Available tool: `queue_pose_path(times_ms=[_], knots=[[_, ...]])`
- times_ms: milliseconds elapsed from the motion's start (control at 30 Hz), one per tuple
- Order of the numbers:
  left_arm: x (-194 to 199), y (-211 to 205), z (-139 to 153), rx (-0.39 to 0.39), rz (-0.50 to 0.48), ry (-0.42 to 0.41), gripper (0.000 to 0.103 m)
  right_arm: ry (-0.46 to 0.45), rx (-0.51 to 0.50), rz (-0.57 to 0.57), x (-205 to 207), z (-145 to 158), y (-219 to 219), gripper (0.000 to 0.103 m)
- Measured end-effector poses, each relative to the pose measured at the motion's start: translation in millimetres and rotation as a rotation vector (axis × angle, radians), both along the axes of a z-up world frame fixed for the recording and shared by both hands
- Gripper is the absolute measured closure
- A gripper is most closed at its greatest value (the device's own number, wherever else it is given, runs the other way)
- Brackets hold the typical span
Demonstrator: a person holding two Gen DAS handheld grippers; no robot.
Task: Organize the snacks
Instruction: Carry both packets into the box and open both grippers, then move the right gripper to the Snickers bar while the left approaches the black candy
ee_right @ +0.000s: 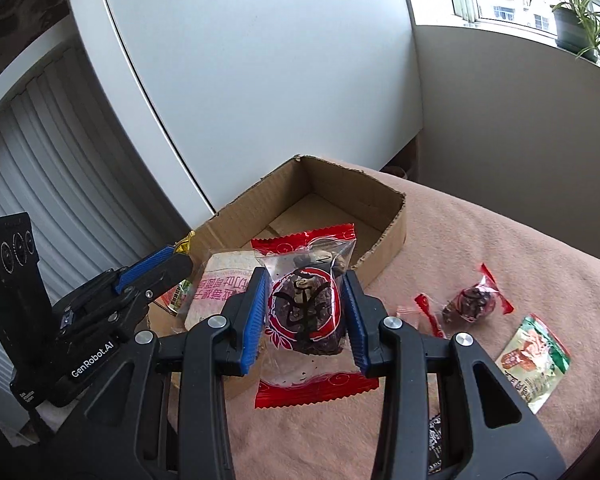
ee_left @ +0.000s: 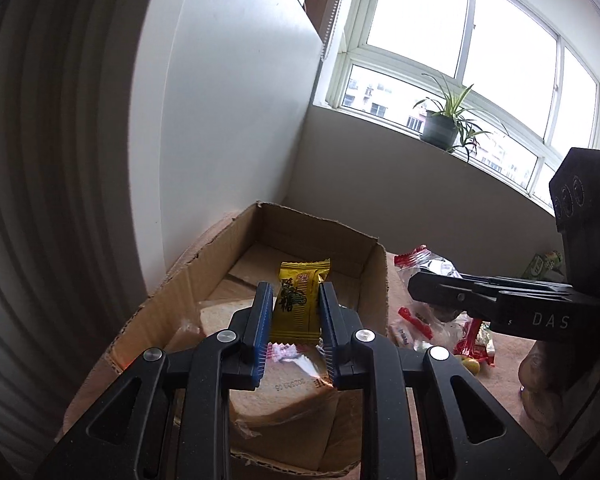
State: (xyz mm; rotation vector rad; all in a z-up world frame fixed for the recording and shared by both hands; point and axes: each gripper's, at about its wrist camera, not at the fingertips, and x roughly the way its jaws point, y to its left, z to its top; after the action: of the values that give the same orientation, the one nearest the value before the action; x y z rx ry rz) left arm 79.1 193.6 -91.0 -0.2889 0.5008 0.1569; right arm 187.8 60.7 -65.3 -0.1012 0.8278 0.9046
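Pink-covered surface by a window w/ open cardboard box (ee_right: 388, 236). Left gripper (ee_left: 294, 320) pinches a yellow candy packet (ee_left: 300, 300) directly over the box; right gripper (ee_right: 306, 316), clamping a red date packet (ee_right: 308, 312), sits at the box's near edge.
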Motion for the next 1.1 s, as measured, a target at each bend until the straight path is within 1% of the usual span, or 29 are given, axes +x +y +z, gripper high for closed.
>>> queue_pose_path(times_ms=[200,233,300,333,367,467,700,967,1100], knots=[[2.9,9.1,-2.6,0.008,0.031,0.016,0.082,0.021,0.018,0.046,-3.3,-10.0,30.0,0.065],[5.7,10.0,-4.2,0.009,0.039,0.024,0.081,0.019,0.016,0.045,-4.4,-11.6,33.3,0.063],[5.6,12.9,-6.0,0.012,0.061,0.039,0.081,0.02,0.009,0.036,-3.1,-14.5,35.9,0.046],[5.3,14.6,-6.2,0.012,0.075,0.045,0.08,0.021,0.017,0.031,-1.8,-14.4,34.6,0.027],[4.6,16.3,-5.9,0.01,0.082,0.043,0.08,0.021,0.031,0.022,-1.1,-13.8,31.8,0.022],[3.4,17.8,-4.6,0.005,0.088,0.036,0.08,0.03,0.049,0.006,1.9,-10.4,24.2,0.022],[5.4,4.0,-3.5,0.006,0.038,0.032,0.08,-0.002,0.054,-0.012,0.9,5.6,4.0,0.022],[7.8,-18.2,1.8,0.0,-0.042,0.014,0.08,-0.028,0.055,-0.087,-2.0,20.9,-38.2,0.022],[12.5,-33.8,3.2,-0.017,-0.107,0.006,0.08,-0.038,0.063,-0.141,-5.9,26.9,-64.4,0.022]])
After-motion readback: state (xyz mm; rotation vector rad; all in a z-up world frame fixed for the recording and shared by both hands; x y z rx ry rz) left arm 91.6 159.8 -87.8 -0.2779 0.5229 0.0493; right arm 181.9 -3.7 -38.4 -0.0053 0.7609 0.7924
